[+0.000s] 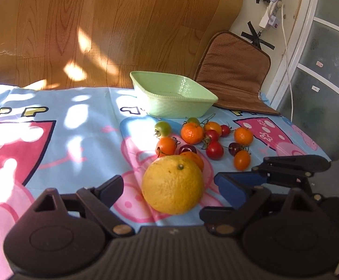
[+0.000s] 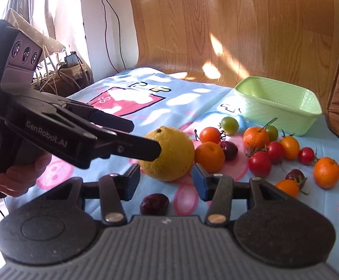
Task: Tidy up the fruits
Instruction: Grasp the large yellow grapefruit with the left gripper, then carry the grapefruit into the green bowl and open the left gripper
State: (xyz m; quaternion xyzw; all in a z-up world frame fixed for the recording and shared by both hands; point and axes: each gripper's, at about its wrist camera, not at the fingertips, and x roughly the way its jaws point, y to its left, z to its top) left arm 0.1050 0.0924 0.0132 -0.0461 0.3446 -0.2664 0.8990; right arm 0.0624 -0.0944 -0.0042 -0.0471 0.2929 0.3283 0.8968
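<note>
Left gripper point(image 1: 169, 186) wide around big yellow citrus point(image 1: 173, 184), right gripper point(image 2: 166, 182) narrower, holding nothing, green basket point(image 1: 183, 107) far.

Bright daylight, dappled white sun patches blown out on the cartoon cloth point(image 1: 81, 126) and on the wood floor beyond it, soft shadows under the fruit on the cloth, strong fisheye bending and dark corners, nearest gripper parts slightly soft
</note>
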